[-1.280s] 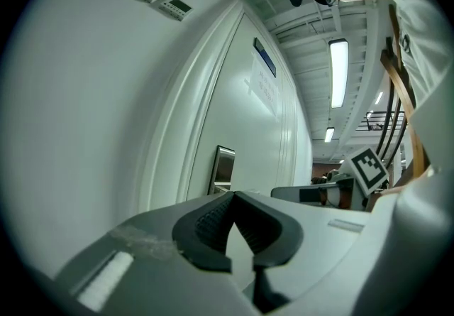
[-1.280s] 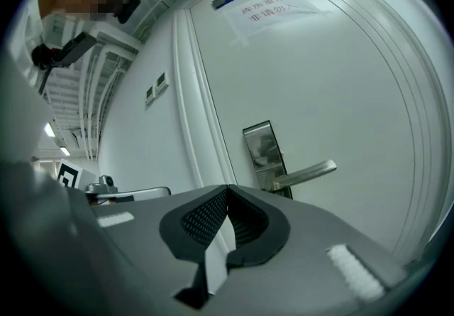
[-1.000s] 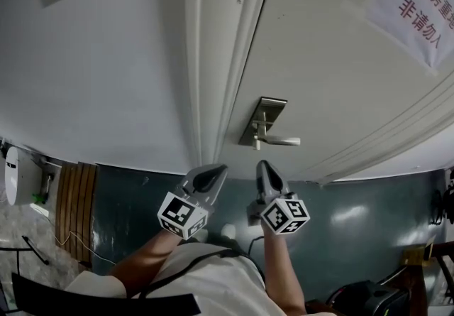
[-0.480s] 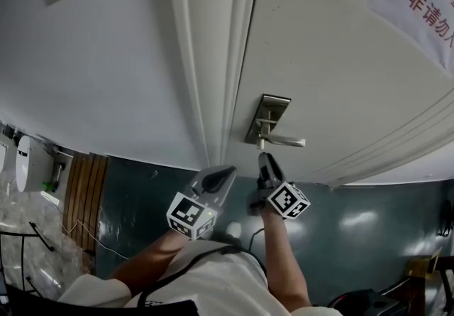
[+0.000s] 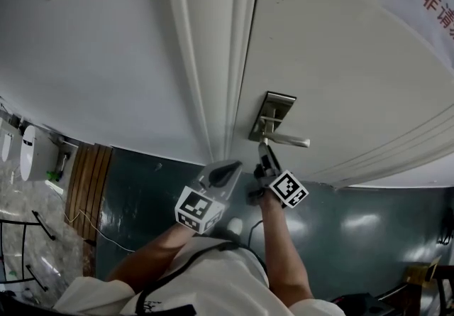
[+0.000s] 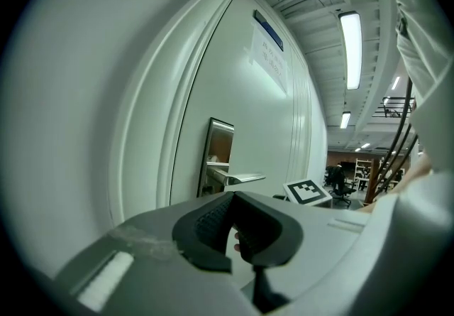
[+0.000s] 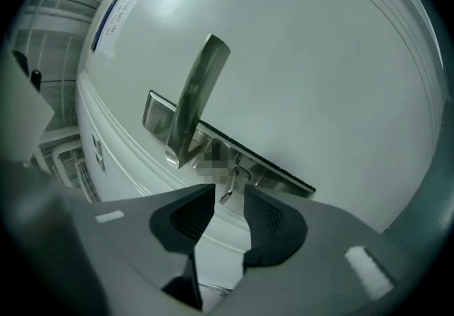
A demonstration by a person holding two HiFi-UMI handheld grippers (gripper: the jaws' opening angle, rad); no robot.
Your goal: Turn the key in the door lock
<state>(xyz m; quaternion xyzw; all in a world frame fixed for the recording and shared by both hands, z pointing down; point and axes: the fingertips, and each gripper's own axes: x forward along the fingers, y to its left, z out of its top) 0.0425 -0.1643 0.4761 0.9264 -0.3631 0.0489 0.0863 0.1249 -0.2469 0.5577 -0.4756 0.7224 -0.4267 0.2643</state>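
Right gripper view: the right hand-held gripper (image 7: 228, 199) is empty, its jaws apart and just been opening. The key (image 7: 229, 181) sits in the door lock (image 7: 278, 175) just ahead of its tips, untouched. Left gripper view: the left hand-held gripper (image 6: 235, 229) is closed on nothing.

Three close views (door lock (image 5: 273, 113) shared)

The white door (image 5: 333, 59) carries everything here. A steel lock plate (image 5: 272, 112) sits near its edge, with a lever handle (image 5: 287, 140) sticking out sideways from it. A key (image 7: 227, 187) sits in the plate just along from the lever. A paper notice (image 5: 425, 2) with red characters is fixed higher up.
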